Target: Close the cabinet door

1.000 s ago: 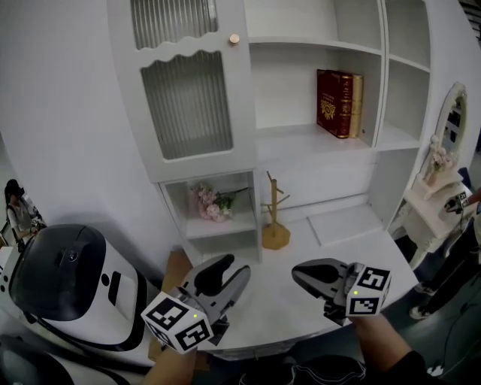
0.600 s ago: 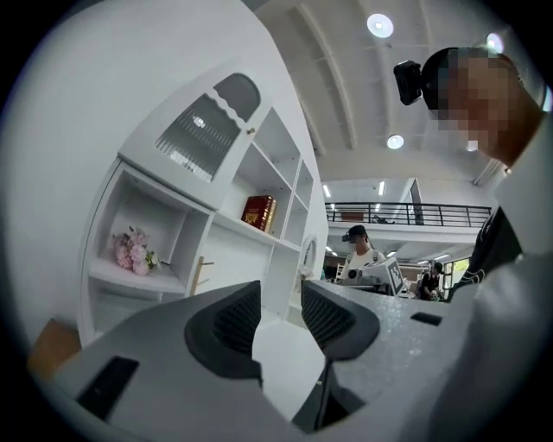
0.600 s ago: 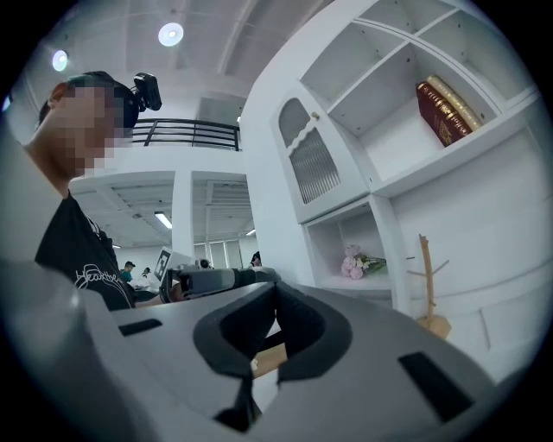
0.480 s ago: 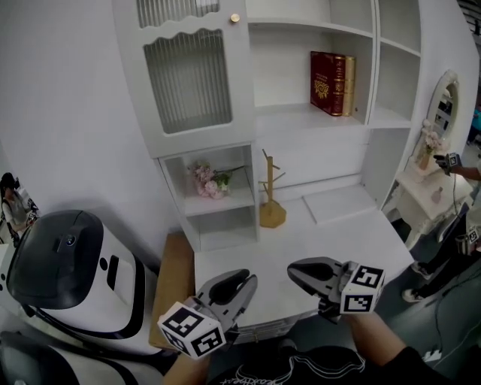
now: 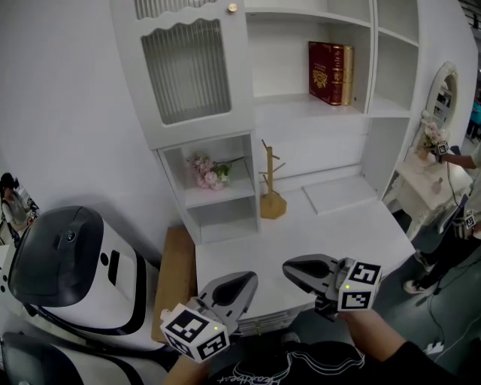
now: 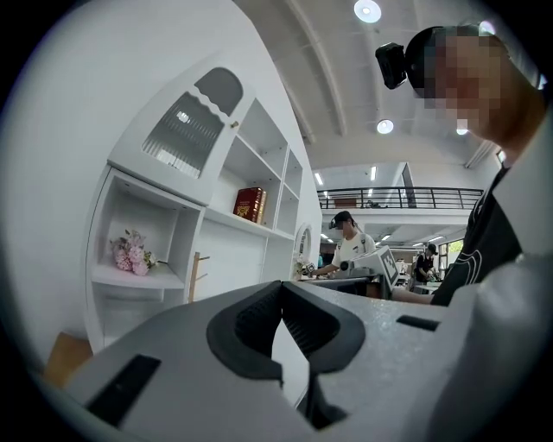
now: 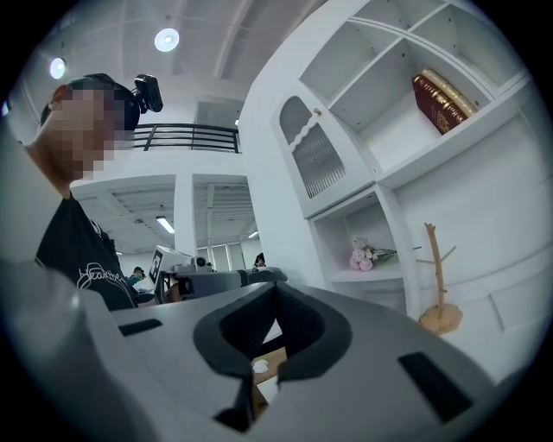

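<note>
Both hand-held tongs have dropped back toward the near edge of the white desk (image 5: 353, 225) since the earlier view. The left tongs (image 5: 248, 280) have gone from parted to closed. Their grey tips now press together with nothing between them. The right tongs (image 5: 291, 268) are likewise closed tip to tip and empty. Both sit low over the desk's front edge, well apart from the cabinet. The white cabinet door with a ribbed glass panel (image 5: 188, 68) stands at the upper left of the white shelving unit. It lies flush with its frame, and a small round brass knob (image 5: 232, 7) shows near its right edge. Judging by this, the door is already closed and the task looks finished, with no further step apparent.
</note>
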Available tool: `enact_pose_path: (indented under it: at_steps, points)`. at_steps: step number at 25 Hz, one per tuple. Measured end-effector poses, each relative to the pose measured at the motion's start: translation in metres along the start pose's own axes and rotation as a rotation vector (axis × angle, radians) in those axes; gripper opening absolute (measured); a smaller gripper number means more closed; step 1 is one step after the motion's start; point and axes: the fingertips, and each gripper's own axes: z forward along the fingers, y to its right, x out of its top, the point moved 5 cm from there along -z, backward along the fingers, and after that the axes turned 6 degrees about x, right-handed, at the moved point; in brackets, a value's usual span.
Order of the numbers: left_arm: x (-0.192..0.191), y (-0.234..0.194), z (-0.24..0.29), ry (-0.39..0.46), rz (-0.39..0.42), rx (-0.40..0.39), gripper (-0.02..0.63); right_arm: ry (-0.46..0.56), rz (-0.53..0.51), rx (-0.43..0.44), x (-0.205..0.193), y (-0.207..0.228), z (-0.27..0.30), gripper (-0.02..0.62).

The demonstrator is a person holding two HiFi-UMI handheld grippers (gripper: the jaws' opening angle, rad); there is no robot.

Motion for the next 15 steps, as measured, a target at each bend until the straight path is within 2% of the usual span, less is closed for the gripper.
enact_pose_path:
  at_steps: [15]
  points:
    - [-0.004,-0.001,-0.012,0.002,-0.01,0.014,0.005,0.001,-0.003,-0.011,-0.005,-0.011,0.001,0.006]
